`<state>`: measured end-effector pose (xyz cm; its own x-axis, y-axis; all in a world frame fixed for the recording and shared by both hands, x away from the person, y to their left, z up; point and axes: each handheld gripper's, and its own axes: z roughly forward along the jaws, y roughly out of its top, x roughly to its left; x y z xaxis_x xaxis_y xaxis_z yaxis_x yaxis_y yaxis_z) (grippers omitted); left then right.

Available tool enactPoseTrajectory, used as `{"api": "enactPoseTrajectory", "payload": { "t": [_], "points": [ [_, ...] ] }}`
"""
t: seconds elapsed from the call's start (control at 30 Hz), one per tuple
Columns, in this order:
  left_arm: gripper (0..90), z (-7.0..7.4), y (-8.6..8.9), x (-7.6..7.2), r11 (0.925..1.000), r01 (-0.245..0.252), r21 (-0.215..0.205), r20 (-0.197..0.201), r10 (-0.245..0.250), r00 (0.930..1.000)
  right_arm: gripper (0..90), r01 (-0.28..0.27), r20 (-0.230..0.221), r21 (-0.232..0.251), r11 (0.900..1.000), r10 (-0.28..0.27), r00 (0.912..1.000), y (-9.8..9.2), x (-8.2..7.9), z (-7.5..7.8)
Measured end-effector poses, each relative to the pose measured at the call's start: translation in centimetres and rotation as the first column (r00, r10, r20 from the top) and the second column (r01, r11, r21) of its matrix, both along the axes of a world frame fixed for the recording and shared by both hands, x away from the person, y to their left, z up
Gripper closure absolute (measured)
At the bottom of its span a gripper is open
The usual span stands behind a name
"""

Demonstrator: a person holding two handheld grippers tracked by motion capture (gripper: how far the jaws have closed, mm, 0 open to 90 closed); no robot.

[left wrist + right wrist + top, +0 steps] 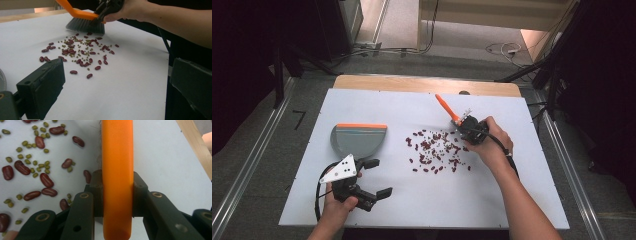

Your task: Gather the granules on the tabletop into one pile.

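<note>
A scatter of red kidney beans and small green beans (434,150) lies in the middle of the white board (512,200). My right gripper (468,128) is shut on the orange handle of a hand brush (445,107), at the right edge of the beans. In the right gripper view the jaws clamp the orange handle (117,157), with beans (37,170) to its left. The brush's grey bristles (85,25) touch the board just behind the beans (80,53). My left gripper (378,178) stands open near the front left, holding nothing. A grey dustpan (358,137) with an orange lip lies just beyond it.
The wooden table edge (427,84) runs behind the board. Bare white board lies in front of the beans and to the right. Past the table there are floor cables (507,49), dark stands and metal rails at both sides.
</note>
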<state>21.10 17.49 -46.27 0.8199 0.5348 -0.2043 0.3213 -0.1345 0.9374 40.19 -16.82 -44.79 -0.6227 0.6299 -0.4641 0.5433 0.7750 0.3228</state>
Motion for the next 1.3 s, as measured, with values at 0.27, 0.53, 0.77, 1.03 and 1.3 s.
{"api": "enactPoseTrajectory", "payload": {
  "t": [0.27, 0.53, 0.77, 1.03, 1.3],
  "points": [
    [0.7, 0.0, -0.1, 0.0, 1.0000, 0.000, 0.000, -0.001, 0.000, 1.0000, 68.5, -0.057, -0.017, -0.006, 0.998, 0.057, 0.9982, 1.9, -1.5, -0.2],
    [0.7, 0.0, -0.1, 0.0, 1.0000, -0.001, 0.000, -0.002, 0.001, 1.0000, 68.5, -0.113, -0.042, -0.005, 0.994, 0.113, 0.9927, 3.0, -2.9, -0.1],
    [0.7, 0.0, 0.0, 0.0, 1.0000, -0.001, 0.000, -0.002, 0.001, 1.0000, 68.4, -0.144, -0.083, 0.061, 0.988, 0.149, 0.9853, 2.7, -2.8, 1.3],
    [0.8, -0.1, -0.1, 0.1, 1.0000, 0.001, 0.002, -0.003, -0.001, 1.0000, 68.3, -0.229, 0.003, 0.027, 0.973, 0.229, 0.9735, 3.7, -0.4, 2.0],
    [0.8, -0.1, 0.3, 0.0, 1.0000, -0.002, 0.001, -0.004, 0.002, 1.0000, 68.5, -0.383, -0.015, -0.105, 0.918, 0.384, 0.9233, 6.3, 0.9, -0.2]
  ]
}}
